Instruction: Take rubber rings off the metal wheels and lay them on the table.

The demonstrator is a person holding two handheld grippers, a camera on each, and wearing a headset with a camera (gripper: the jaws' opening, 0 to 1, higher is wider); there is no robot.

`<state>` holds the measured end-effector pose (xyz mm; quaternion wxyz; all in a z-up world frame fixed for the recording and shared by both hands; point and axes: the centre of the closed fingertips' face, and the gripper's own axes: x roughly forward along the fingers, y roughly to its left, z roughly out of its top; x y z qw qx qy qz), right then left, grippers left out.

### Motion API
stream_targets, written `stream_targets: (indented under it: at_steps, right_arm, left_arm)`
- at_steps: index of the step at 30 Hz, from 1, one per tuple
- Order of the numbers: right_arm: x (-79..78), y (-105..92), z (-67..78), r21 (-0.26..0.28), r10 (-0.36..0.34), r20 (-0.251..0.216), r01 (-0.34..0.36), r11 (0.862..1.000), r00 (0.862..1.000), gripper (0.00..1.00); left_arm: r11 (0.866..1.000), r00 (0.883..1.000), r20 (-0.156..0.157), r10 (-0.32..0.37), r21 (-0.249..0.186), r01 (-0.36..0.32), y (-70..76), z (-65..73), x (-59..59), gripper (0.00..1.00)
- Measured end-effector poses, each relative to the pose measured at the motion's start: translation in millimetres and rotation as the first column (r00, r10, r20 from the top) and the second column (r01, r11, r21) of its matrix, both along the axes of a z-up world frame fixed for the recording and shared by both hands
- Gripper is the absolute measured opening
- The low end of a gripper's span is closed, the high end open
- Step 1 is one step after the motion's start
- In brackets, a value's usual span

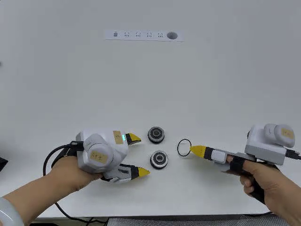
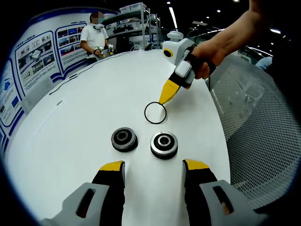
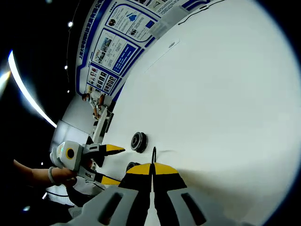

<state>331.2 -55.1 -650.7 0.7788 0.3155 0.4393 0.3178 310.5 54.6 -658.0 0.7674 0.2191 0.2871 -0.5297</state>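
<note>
Right gripper (image 1: 197,150) has its jaws together at the rubber ring (image 1: 184,147), can't tell if it's actually pinching. Left gripper (image 1: 139,155) is spread wide beside 2 metal wheels (image 1: 156,134), power strip (image 1: 143,35) way back.

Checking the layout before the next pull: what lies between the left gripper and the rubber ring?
Two metal wheels sit side by side there, plain in the left gripper view and the head view.

A thin black rubber ring (image 1: 178,148) lies flat beside the near wheel (image 1: 159,159) and far wheel (image 1: 156,134).
</note>
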Motion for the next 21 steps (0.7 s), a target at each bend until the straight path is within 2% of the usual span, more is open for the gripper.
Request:
stream_targets:
  at_steps: [3, 12, 21]
  right_arm:
    - [2.3, -3.6, -5.7, -0.029, -0.005, 0.008, 0.006, 1.0, 1.0, 0.02]
    - [5.4, -5.6, -8.3, -0.078, 0.007, 0.047, -0.004, 0.997, 0.999, 0.02]
    - [5.4, -6.8, -10.6, -0.136, 0.04, 0.082, -0.029, 0.99, 0.996, 0.1]
  left_arm:
    - [1.0, 1.0, -0.001, 0.003, -0.001, -0.003, 0.0, 0.2, 0.8, 0.51]
    - [1.0, 1.0, -0.003, 0.008, -0.002, -0.008, 2.0, -0.1, 1.9, 0.5]
    - [1.0, 1.0, -0.003, 0.009, -0.006, -0.009, 1.2, 1.8, 1.0, 0.5]
